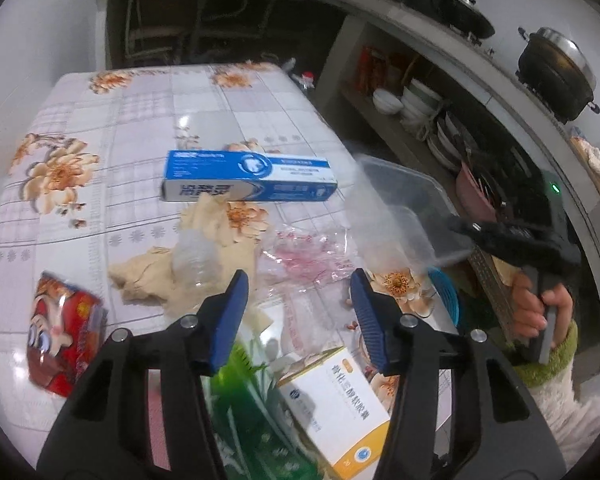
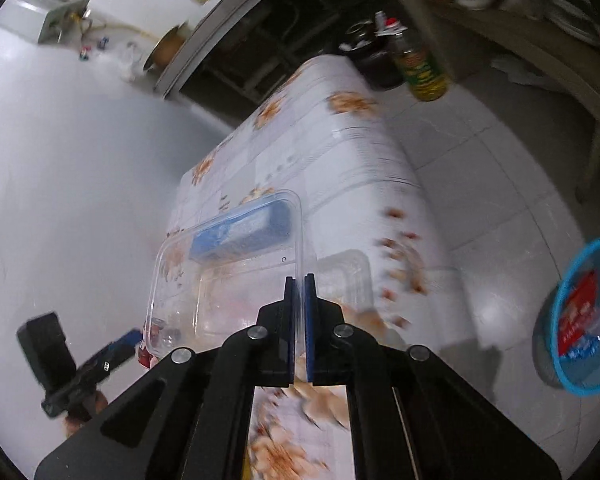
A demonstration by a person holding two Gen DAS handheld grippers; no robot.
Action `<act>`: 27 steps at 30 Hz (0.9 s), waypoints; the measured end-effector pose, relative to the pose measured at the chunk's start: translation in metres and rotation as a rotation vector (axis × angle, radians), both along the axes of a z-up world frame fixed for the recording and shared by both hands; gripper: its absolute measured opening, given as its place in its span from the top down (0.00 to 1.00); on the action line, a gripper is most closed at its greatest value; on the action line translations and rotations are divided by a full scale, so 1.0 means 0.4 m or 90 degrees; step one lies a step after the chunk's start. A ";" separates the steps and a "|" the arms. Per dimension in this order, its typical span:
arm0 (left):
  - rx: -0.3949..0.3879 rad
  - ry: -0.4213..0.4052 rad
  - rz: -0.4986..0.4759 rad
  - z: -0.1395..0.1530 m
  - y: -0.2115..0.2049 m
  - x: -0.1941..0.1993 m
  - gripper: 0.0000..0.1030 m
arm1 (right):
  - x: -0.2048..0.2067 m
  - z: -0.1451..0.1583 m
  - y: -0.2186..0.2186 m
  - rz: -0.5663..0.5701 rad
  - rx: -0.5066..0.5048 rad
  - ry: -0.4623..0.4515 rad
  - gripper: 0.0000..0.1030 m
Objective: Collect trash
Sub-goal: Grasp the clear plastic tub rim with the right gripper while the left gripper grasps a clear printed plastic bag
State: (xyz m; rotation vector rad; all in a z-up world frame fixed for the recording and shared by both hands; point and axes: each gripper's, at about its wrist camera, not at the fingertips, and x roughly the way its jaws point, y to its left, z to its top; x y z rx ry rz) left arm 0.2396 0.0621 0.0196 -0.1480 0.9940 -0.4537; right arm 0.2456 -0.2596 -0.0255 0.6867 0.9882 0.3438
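Observation:
My right gripper [image 2: 299, 278] is shut on the rim of a clear plastic container [image 2: 228, 264] and holds it up over the table's right side; it also shows in the left wrist view [image 1: 404, 204]. My left gripper [image 1: 298, 280] is open and empty, above a clear pink-printed wrapper [image 1: 308, 256]. On the floral table [image 1: 120, 120] lie a blue toothpaste box [image 1: 248, 178], crumpled beige paper [image 1: 160, 272] with a crushed clear bottle [image 1: 196, 258], a red snack bag [image 1: 64, 332], a green wrapper [image 1: 252, 412] and a white-and-orange medicine box [image 1: 336, 404].
A blue trash basket [image 2: 580, 320] with red and clear trash stands on the floor right of the table; its rim shows in the left wrist view [image 1: 448, 292]. Shelves of bowls and plates [image 1: 416, 104] and a black pot [image 1: 556, 68] are on the right. Bottles [image 2: 416, 64] stand beyond the table.

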 end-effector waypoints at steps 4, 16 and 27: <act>0.058 0.030 -0.042 -0.031 -0.071 0.061 0.51 | -0.085 -0.031 -0.047 -0.015 -0.015 0.021 0.96; 0.270 0.020 -0.207 -0.124 -0.317 0.114 0.38 | -0.203 -0.095 -0.144 -0.072 0.012 0.045 0.96; 0.311 0.080 -0.204 -0.215 -0.353 0.185 0.52 | -0.215 -0.118 -0.163 -0.088 0.024 0.053 0.96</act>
